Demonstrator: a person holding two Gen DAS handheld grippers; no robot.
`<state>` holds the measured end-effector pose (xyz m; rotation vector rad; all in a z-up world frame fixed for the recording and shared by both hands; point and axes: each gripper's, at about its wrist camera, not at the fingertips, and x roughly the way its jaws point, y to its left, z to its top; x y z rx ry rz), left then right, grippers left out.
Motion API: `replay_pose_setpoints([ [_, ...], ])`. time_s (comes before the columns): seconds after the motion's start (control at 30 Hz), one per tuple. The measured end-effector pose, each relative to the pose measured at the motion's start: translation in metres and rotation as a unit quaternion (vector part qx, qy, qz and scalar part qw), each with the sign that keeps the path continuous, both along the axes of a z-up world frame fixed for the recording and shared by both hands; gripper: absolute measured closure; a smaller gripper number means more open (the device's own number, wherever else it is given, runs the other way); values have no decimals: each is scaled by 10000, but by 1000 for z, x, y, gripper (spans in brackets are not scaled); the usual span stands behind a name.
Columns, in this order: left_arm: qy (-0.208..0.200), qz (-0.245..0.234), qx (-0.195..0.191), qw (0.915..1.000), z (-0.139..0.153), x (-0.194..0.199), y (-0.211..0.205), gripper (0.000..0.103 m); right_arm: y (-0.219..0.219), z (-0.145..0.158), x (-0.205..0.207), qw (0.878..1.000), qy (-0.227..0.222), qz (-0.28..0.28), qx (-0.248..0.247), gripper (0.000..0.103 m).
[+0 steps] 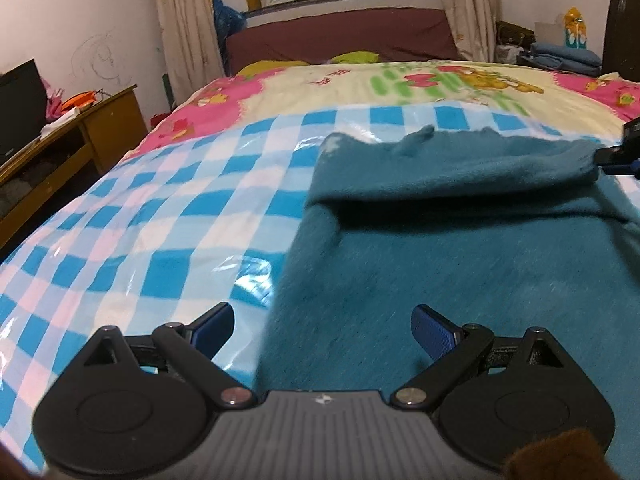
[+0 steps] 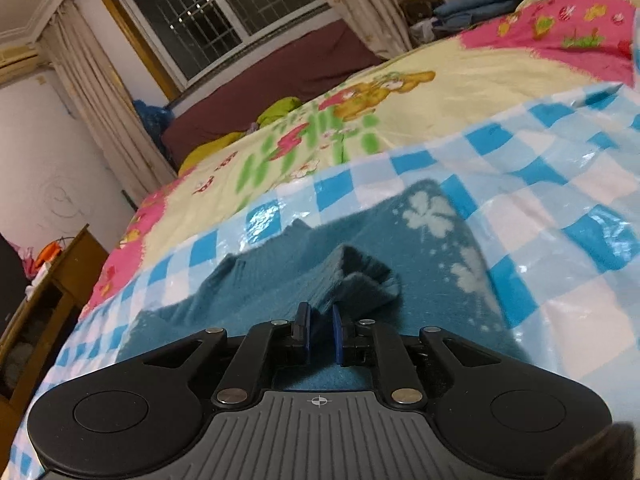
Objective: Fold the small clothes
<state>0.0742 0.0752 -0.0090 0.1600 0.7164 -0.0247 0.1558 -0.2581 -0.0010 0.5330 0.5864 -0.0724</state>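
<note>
A teal knit garment (image 1: pixel 460 264) lies on a blue-and-white checked plastic sheet (image 1: pixel 160 216) on the bed. Its far part is folded over toward me. My left gripper (image 1: pixel 322 326) is open and empty, low over the garment's near left edge. My right gripper (image 2: pixel 320 330) is shut on a bunched corner of the teal garment (image 2: pixel 352 280) and lifts it off the rest. White clover prints (image 2: pixel 428 210) show on the garment in the right wrist view. The right gripper also shows at the right edge of the left wrist view (image 1: pixel 618 154), pinching the folded edge.
The checked sheet (image 2: pixel 560 200) covers a flowery pink and yellow bedspread (image 1: pixel 400 80). A wooden desk (image 1: pixel 80 136) stands left of the bed. A dark red headboard (image 1: pixel 340 36), curtains and a window are at the far end. Folded blue cloth (image 1: pixel 568 56) lies at the far right.
</note>
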Motion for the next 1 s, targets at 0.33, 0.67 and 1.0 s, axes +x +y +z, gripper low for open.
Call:
replay_pose_setpoints([
  [0.33,-130,-37,-62,9999,7,-14,9,4,8,4,-20,9998,-62,101,-169,88],
  [0.67,406,250,111,9988,-14,-13,34,6,-2,-19,-16,9953,693,-306,-611,88],
  [1.0,565,-18,245,9981,-13,-33,45,20,9,-16,-52,9918,1067,462,-529,87],
])
